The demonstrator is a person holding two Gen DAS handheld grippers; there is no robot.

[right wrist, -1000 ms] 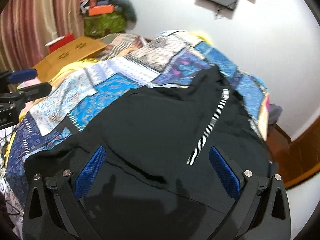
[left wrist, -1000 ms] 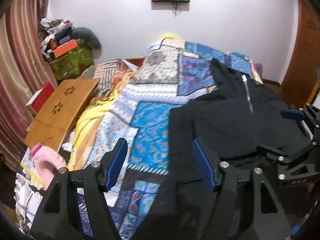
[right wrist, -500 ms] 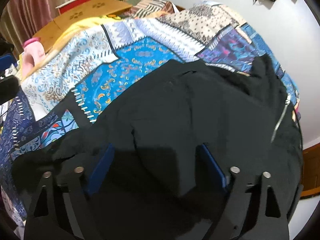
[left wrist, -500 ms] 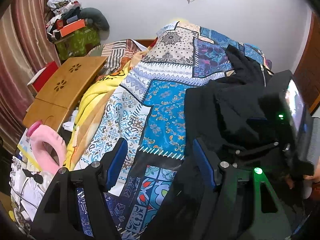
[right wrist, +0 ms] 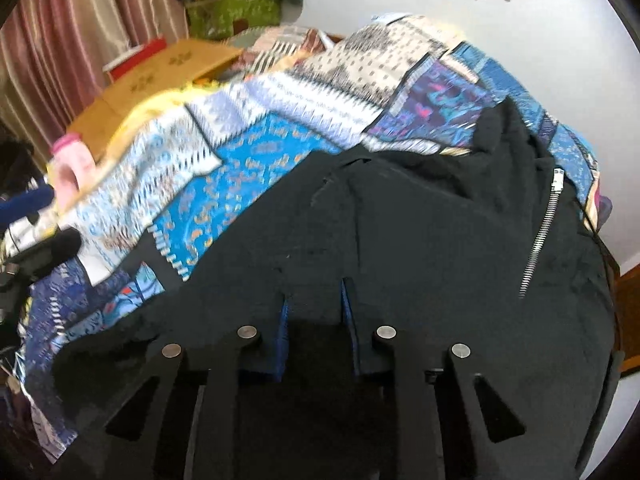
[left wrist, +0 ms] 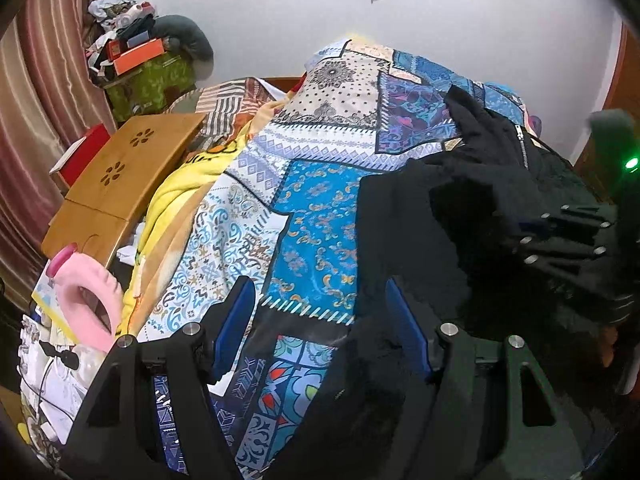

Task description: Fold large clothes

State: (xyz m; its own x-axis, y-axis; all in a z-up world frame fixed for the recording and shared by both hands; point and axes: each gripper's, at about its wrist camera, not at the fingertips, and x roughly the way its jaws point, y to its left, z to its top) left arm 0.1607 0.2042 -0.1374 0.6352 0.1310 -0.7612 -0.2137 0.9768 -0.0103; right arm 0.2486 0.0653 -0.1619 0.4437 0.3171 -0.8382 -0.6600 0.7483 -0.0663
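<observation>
Right tongs [right wrist: 314, 308] just narrowed onto soft black zippered jacket [right wrist: 420, 232]; left tongs [left wrist: 320, 320] agape, empty, over patchwork quilt [left wrist: 316, 208].

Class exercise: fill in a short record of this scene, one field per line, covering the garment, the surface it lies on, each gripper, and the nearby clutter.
garment: black zip jacket, spread flat
surface: patchwork bedspread
right gripper: jaws have just been closing, pinching a fold of the jacket
left gripper: open, over the jacket's edge
clutter: wooden lap desk, pink neck pillow
</observation>
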